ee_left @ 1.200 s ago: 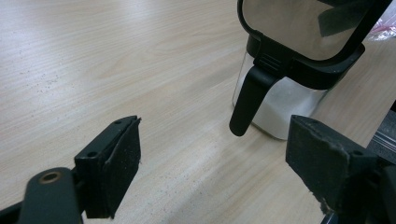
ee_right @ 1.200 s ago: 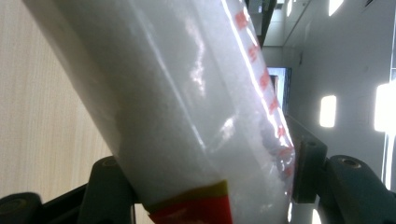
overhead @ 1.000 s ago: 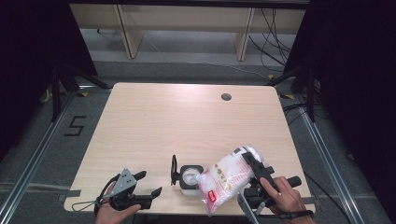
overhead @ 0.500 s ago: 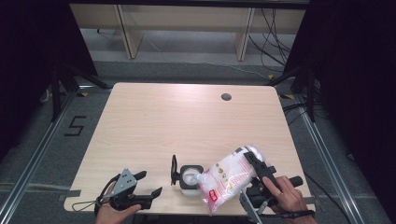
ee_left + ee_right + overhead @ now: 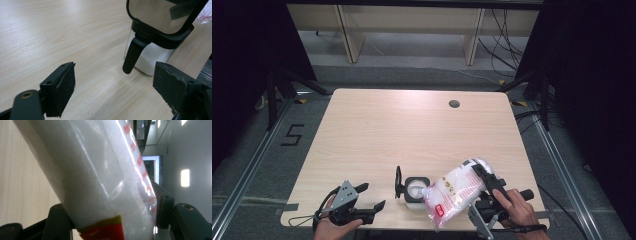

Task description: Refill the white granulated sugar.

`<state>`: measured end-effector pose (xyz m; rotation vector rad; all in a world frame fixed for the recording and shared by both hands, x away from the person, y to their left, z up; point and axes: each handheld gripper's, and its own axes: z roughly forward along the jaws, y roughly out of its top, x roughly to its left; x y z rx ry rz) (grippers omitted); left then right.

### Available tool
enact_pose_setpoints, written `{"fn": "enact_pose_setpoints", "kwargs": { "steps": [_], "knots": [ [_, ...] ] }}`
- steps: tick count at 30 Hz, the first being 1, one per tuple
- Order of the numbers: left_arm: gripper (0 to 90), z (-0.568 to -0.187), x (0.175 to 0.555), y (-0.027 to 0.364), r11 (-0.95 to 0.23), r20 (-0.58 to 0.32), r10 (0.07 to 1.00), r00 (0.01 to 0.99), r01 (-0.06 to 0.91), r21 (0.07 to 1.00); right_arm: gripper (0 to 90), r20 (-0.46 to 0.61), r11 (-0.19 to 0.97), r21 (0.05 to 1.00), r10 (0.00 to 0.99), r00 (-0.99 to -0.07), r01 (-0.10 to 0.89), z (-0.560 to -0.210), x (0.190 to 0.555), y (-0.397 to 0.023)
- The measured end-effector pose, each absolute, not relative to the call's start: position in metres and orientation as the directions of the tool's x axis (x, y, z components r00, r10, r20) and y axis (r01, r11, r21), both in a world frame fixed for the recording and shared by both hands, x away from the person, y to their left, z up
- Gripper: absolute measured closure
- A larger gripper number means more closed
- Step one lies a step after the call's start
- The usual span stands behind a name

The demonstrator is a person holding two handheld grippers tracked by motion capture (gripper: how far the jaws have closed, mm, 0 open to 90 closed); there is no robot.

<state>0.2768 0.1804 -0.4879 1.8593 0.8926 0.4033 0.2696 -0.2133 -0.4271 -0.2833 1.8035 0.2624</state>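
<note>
Plastic bag (image 5: 453,191) clamped in right gripper (image 5: 486,186) jaws; left gripper (image 5: 371,196) jaws wide, empty.

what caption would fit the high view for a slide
Right gripper tilts a clear bag of white granules over an open-lidded jar while the open left gripper waits beside it on the wooden table.

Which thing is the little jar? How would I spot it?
Look at the wooden table, along its near edge. Between the two grippers stands the jar, beside the plastic bag. It alone is clear with a black rim, its lid flipped up, white powder inside.
</note>
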Motion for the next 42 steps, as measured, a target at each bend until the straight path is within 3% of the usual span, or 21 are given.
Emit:
{"fn": "enact_pose_setpoints", "kwargs": {
  "steps": [1, 6, 13, 14, 15, 20, 24, 26, 28, 29, 32, 40, 42],
  "knots": [
    [17.6, -0.488, 0.277, 0.18, -0.232, -0.112, 0.731, 0.673, 0.399, 0.887, 42.9, -0.964, 0.948, 0.08, -0.005, -0.267, -0.309, -0.43, 0.269, -0.214],
    [17.5, -0.487, 0.277, 0.181, -0.232, -0.111, 0.731, 0.673, 0.399, 0.887, 43.1, -0.964, 0.944, 0.053, -0.037, -0.263, -0.326, -0.429, 0.271, -0.215],
    [17.5, -0.487, 0.276, 0.181, -0.228, -0.111, 0.733, 0.671, 0.396, 0.889, 45.2, -0.949, 0.946, 0.099, -0.003, -0.315, -0.31, -0.438, 0.273, -0.217],
    [17.5, -0.487, 0.277, 0.182, -0.238, -0.105, 0.733, 0.672, 0.397, 0.886, 45.7, -0.95, 0.945, 0.048, -0.057, -0.306, -0.325, -0.437, 0.274, -0.217],
    [17.5, -0.488, 0.277, 0.18, -0.227, -0.114, 0.735, 0.669, 0.401, 0.888, 46.0, -0.946, 0.949, 0.085, -0.019, -0.324, -0.304, -0.44, 0.273, -0.218],
    [17.5, -0.487, 0.277, 0.18, -0.243, -0.105, 0.725, 0.681, 0.395, 0.886, 47.4, -0.939, 0.951, 0.059, -0.051, -0.341, -0.304, -0.442, 0.273, -0.217],
    [17.5, -0.487, 0.275, 0.18, -0.231, -0.112, 0.725, 0.679, 0.394, 0.889, 48.9, -0.938, 0.951, -0.02, -0.124, -0.322, -0.308, -0.448, 0.273, -0.213],
    [17.5, -0.487, 0.276, 0.181, -0.231, -0.113, 0.729, 0.675, 0.399, 0.888, 49.6, -0.937, 0.961, -0.002, -0.099, -0.335, -0.277, -0.455, 0.27, -0.212],
    [17.5, -0.486, 0.275, 0.181, -0.231, -0.112, 0.729, 0.675, 0.397, 0.888, 50.1, -0.934, 0.949, -0.076, -0.175, -0.31, -0.307, -0.456, 0.271, -0.208],
    [17.5, -0.486, 0.275, 0.182, -0.23, -0.113, 0.73, 0.675, 0.398, 0.888, 50.3, -0.935, 0.955, -0.044, -0.143, -0.324, -0.294, -0.459, 0.271, -0.21],
    [17.5, -0.487, 0.275, 0.182, -0.227, -0.113, 0.737, 0.666, 0.403, 0.887, 50.9, -0.935, 0.936, -0.103, -0.207, -0.289, -0.336, -0.454, 0.273, -0.209],
    [17.5, -0.487, 0.276, 0.182, -0.241, -0.104, 0.73, 0.675, 0.398, 0.885, 52.6, -0.927, 0.934, 0.084, -0.055, -0.371, -0.347, -0.458, 0.28, -0.224],
    [17.5, -0.486, 0.276, 0.182, -0.223, -0.113, 0.74, 0.663, 0.4, 0.889, 52.8, -0.909, 0.929, 0.181, 0.033, -0.415, -0.323, -0.463, 0.28, -0.228]
  ]
}}
